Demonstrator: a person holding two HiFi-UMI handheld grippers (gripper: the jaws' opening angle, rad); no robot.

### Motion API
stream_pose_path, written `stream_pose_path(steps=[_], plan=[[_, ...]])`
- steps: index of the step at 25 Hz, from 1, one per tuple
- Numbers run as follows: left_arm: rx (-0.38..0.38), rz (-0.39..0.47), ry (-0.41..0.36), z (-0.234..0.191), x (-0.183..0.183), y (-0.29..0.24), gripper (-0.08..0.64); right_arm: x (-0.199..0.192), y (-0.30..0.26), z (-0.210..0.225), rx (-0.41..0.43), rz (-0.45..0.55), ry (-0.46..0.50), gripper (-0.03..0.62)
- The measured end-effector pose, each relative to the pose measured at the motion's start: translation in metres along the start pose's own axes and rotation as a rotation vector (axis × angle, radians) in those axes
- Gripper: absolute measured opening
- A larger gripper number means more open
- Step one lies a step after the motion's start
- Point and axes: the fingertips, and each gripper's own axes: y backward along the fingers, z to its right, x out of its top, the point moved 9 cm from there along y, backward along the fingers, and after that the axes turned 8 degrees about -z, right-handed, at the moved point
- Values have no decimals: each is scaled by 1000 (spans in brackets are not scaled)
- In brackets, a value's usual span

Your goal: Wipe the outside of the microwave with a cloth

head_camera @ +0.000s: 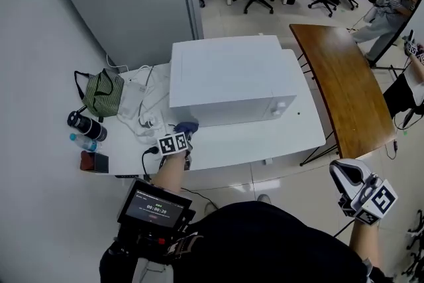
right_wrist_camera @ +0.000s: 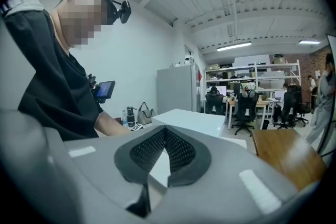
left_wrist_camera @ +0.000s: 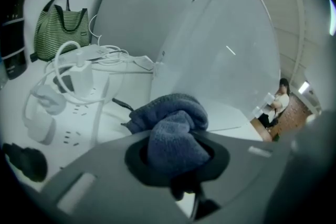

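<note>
Gripping a bunched blue cloth (left_wrist_camera: 176, 136), the left gripper (head_camera: 185, 133) sits low at the front left corner of the microwave (head_camera: 228, 76). From here I can't tell whether the cloth touches the casing. The microwave's long front face, knobs at its far end, runs off to the right of the cloth, so a wipe of that face would likely travel rightward. The right gripper (head_camera: 346, 172) hangs well off the microwave's front right, past the table (head_camera: 265, 142) edge, jaws together on nothing. The left is plainly nearer.
</note>
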Motion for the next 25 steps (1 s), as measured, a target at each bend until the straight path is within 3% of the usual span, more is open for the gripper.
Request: stream_pose_path(steps=[5, 13, 20, 25], plan=[[-22, -55, -36, 80, -10, -49, 55, -37, 68, 68, -70, -13, -34, 5], [-198, -150, -176, 280, -22, -154, 57, -75, 165, 148, -183, -3, -89, 5], [-353, -144, -218, 384, -22, -196, 57, -89, 210, 149, -269, 1, -126, 5], [-512, -203, -280, 390, -56, -143, 57, -69, 187, 118, -250, 20, -98, 5]])
